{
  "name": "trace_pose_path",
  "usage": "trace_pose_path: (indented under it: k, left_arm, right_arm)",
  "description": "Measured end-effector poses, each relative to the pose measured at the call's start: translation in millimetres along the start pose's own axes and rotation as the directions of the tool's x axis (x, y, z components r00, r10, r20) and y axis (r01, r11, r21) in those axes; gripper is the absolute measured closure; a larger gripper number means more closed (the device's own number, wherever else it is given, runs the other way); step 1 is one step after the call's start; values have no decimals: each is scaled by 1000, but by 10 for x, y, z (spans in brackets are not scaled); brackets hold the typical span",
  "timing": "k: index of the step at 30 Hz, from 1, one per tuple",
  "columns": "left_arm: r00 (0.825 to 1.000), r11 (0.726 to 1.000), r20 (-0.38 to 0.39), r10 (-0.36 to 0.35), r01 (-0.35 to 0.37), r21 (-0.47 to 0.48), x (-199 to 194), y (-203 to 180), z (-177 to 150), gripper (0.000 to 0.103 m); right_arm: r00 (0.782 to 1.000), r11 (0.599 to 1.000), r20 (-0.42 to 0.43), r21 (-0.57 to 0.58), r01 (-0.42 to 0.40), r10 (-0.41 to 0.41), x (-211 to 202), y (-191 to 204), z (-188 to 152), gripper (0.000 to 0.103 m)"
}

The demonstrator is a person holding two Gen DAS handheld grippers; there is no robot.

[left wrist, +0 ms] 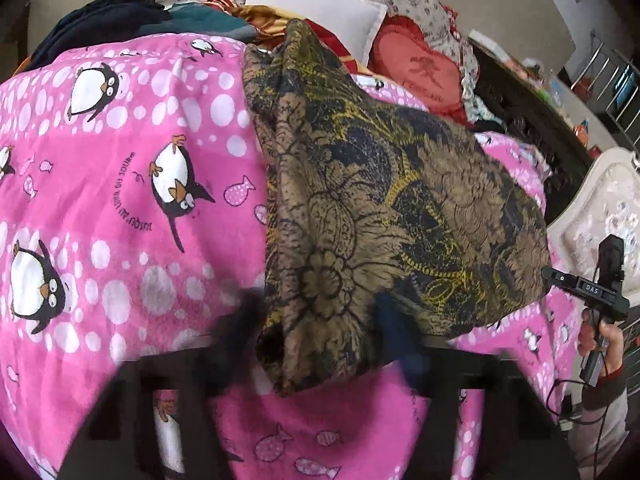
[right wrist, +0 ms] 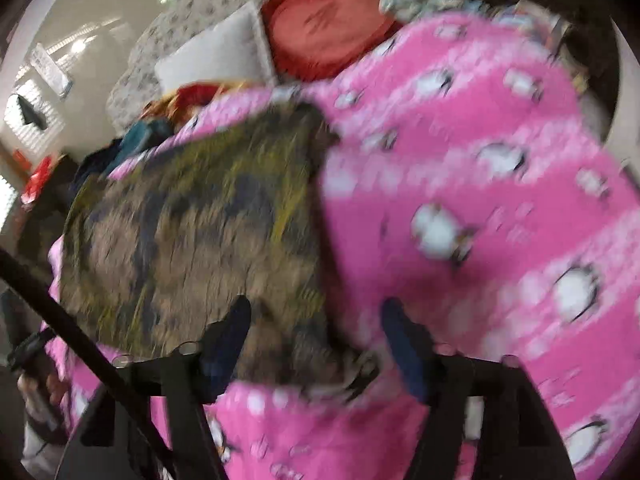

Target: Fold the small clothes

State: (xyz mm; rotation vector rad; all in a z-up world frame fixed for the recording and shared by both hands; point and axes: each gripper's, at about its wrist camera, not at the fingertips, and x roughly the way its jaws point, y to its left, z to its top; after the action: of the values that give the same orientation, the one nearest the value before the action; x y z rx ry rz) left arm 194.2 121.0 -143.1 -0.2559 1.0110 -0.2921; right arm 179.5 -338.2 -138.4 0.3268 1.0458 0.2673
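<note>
A brown, black and yellow floral garment (left wrist: pixel 360 208) lies folded on a pink penguin blanket (left wrist: pixel 120 200). My left gripper (left wrist: pixel 320 340) is open, its blurred fingers either side of the garment's near end. In the right wrist view the garment (right wrist: pixel 180 248) lies left of centre. My right gripper (right wrist: pixel 316 344) is open, with its fingers straddling the garment's near corner. The right gripper also shows in the left wrist view (left wrist: pixel 600 300), held in a hand beside the garment's right edge. Both views are motion-blurred.
A pile of dark and teal clothes (left wrist: pixel 120 16) lies at the blanket's far left. A white pillow (left wrist: pixel 316 8) and a red heart cushion (left wrist: pixel 416 68) lie behind. A dark headboard (left wrist: pixel 532 128) and a cream chair (left wrist: pixel 600 208) stand at the right.
</note>
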Motion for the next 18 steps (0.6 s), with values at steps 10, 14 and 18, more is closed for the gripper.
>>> trace_pose_path:
  k: [10, 14, 18]
  left_arm:
    - [1000, 1000, -7, -20, 20, 0, -76, 123, -112, 91]
    - [1000, 999, -4, -27, 27, -38, -162, 158, -98, 76]
    - [998, 998, 56, -3, 6, -55, -370, 172, -139, 27]
  right_arm:
    - [985, 974, -11, -150, 171, -175, 32, 98, -165, 98]
    - [984, 979, 36, -95, 180, -177, -151, 95, -75, 90]
    - [977, 978, 172, -141, 152, -127, -518, 511, 172, 45]
